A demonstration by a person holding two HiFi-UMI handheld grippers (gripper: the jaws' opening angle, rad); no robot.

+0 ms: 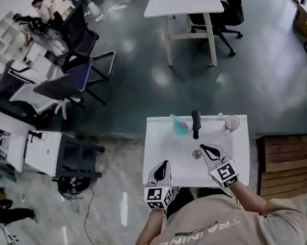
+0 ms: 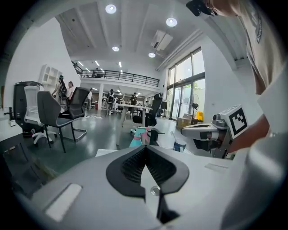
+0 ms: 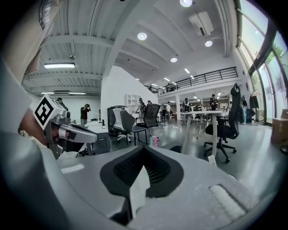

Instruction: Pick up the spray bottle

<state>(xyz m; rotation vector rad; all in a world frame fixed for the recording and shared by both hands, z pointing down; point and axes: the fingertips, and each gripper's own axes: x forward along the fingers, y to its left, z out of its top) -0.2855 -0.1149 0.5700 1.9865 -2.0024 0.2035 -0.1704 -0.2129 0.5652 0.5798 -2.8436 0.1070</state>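
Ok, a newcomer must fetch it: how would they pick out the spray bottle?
Find the small white table in front of the person in the beige shirt. Along its far edge, the spray bottle is leftmost, left of a tall black object and a cup; it alone is teal with some pink.

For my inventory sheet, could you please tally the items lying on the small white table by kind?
Teal spray bottle: 1
Black upright object: 1
Cup: 1
Small round grey item: 1
Total: 4
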